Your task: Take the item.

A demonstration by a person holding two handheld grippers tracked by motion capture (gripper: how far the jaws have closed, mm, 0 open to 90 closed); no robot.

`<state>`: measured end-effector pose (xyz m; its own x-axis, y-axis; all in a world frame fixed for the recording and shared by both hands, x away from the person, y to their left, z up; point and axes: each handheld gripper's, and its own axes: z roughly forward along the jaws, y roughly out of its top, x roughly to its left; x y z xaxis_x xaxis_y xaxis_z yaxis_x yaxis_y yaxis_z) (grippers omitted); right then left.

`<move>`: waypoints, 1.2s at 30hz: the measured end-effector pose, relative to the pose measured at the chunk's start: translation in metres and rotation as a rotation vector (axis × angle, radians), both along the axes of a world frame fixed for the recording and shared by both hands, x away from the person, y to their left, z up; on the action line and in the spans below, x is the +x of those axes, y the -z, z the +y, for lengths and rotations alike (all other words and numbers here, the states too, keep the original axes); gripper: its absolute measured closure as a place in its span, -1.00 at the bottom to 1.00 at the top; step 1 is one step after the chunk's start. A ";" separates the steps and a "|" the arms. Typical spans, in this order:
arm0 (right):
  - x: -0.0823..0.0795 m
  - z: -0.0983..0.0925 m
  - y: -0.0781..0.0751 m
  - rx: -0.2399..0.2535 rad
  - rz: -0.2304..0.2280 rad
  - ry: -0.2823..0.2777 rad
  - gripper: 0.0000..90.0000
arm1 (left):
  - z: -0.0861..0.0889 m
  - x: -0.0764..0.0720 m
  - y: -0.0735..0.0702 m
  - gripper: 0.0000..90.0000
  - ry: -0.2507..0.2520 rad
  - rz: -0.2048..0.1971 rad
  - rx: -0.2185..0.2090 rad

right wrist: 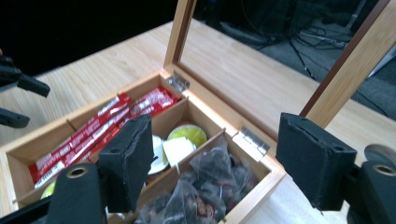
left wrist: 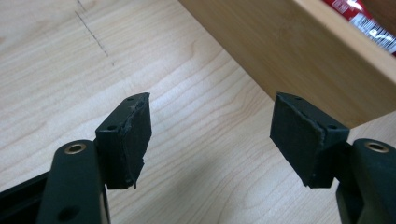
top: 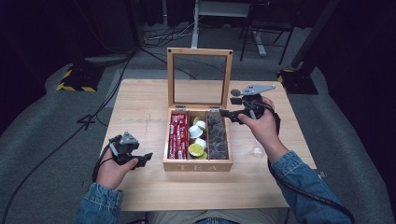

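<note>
On the tabletop (top: 140, 116) I read "TEA" on the open box (top: 198, 166); packet print is unreadable. Both my left hand-held gripper (left wrist: 210, 135) and right hand-held gripper (right wrist: 215, 158) gape, empty.

Light wooden worktop (top: 140, 186) on grey carpeted floor (top: 42, 121). A wooden box (top: 198, 166) marked "TEA" stands near the middle of the worktop, its front wall close to the near edge; its glazed lid (top: 200, 51) stands upright at the far side. Left compartment: red sachets (top: 178, 135). Middle compartment: white and yellow-green capsules (top: 196, 140). Right compartment: dark tea bags (top: 217, 137). A small clear object (top: 257, 151) lies near the right edge. A black cable (top: 56, 149) crosses the floor beside a yellow-and-black striped base (top: 74, 79).
</note>
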<state>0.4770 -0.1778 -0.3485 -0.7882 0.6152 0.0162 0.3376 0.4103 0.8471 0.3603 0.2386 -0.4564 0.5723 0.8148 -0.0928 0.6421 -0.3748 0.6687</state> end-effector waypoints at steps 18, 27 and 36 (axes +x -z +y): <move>-0.009 0.020 0.046 -0.125 0.102 -0.051 -0.04 | 0.003 -0.006 0.018 -0.37 -0.018 0.049 0.042; -0.009 0.029 0.062 -0.194 0.120 -0.069 0.22 | 0.004 -0.007 0.026 -0.38 -0.017 0.062 0.061; -0.004 0.035 0.076 -0.256 0.141 -0.058 0.37 | 0.002 -0.006 0.032 -0.38 -0.003 0.071 0.067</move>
<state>0.4733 -0.1430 -0.4243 -0.8233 0.5673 -0.0213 0.4145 0.6264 0.6601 0.3543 0.2404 -0.4887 0.5635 0.8224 -0.0785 0.6882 -0.4147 0.5953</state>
